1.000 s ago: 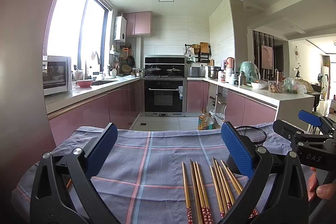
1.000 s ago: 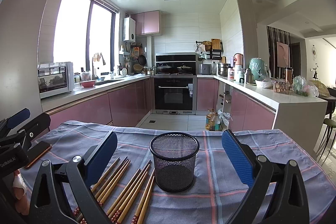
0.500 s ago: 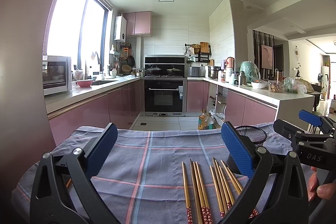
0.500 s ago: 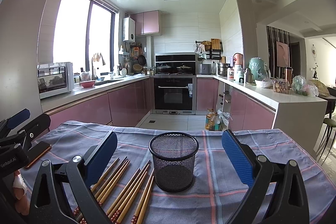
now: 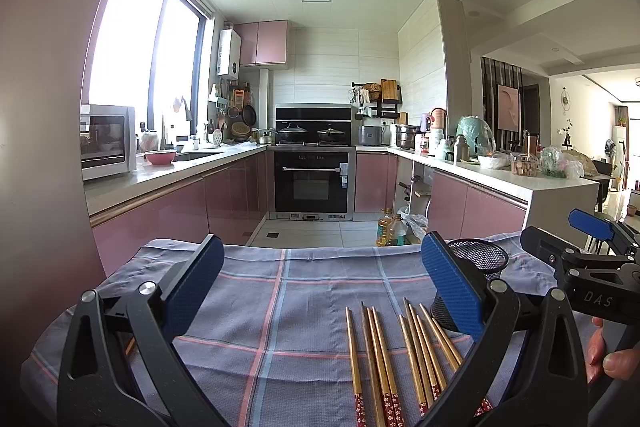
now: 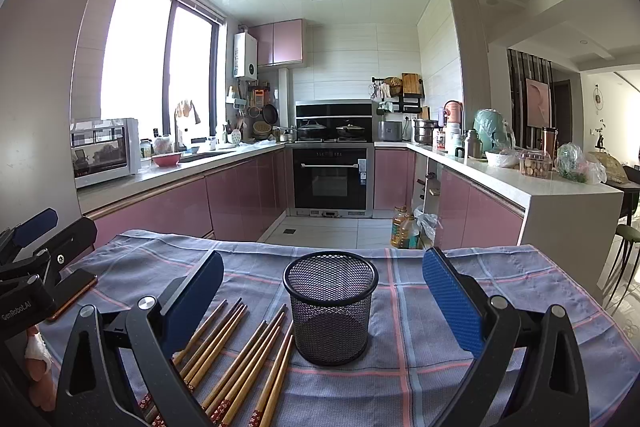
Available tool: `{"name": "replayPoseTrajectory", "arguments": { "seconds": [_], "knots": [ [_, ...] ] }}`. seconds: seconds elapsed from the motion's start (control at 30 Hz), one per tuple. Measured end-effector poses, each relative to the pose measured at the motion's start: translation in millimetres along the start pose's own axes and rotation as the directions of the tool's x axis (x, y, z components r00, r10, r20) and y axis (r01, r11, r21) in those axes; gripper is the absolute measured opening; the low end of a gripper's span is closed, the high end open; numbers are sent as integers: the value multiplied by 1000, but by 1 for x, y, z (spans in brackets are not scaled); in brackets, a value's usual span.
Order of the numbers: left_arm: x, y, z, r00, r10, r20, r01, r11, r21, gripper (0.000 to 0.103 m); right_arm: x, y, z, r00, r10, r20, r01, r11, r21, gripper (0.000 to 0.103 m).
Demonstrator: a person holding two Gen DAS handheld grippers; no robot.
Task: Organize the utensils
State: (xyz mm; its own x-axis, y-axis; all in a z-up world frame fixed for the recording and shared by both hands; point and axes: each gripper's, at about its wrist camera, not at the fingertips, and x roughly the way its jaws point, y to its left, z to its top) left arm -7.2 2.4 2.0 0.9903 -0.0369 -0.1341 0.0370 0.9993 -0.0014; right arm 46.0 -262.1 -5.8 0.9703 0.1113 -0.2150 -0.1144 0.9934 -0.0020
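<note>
Several wooden chopsticks [image 5: 404, 351] with red patterned ends lie side by side on the blue checked cloth [image 5: 280, 291]. In the right wrist view the same chopsticks [image 6: 240, 355] lie left of a black mesh cup [image 6: 330, 307], which stands upright and looks empty. My left gripper [image 5: 322, 287] is open, hovering over the cloth with the chopsticks under its right finger. My right gripper [image 6: 323, 297] is open too, and the mesh cup [image 5: 476, 267] stands ahead between its fingers. Each gripper shows at the edge of the other's view.
A phone-like flat object [image 6: 74, 293] lies on the cloth at the far left under the left gripper body. The cloth's far edge drops to the kitchen floor, where oil bottles [image 6: 404, 227] stand. Pink cabinets and counters lie beyond.
</note>
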Motion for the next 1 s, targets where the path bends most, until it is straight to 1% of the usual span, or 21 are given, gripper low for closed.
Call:
{"name": "replayPoseTrajectory", "arguments": {
  "seconds": [0.67,1.0],
  "knots": [
    [1,-2,-2,1000,1,-6,-1,1000,4,97,3,-2,-1,1000,3,-7,-3,1000,5,96],
    [3,-6,-9,1000,5,-28,-4,1000,7,97,6,-6,-3,1000,13,-26,-12,1000,10,96]
  ]
}}
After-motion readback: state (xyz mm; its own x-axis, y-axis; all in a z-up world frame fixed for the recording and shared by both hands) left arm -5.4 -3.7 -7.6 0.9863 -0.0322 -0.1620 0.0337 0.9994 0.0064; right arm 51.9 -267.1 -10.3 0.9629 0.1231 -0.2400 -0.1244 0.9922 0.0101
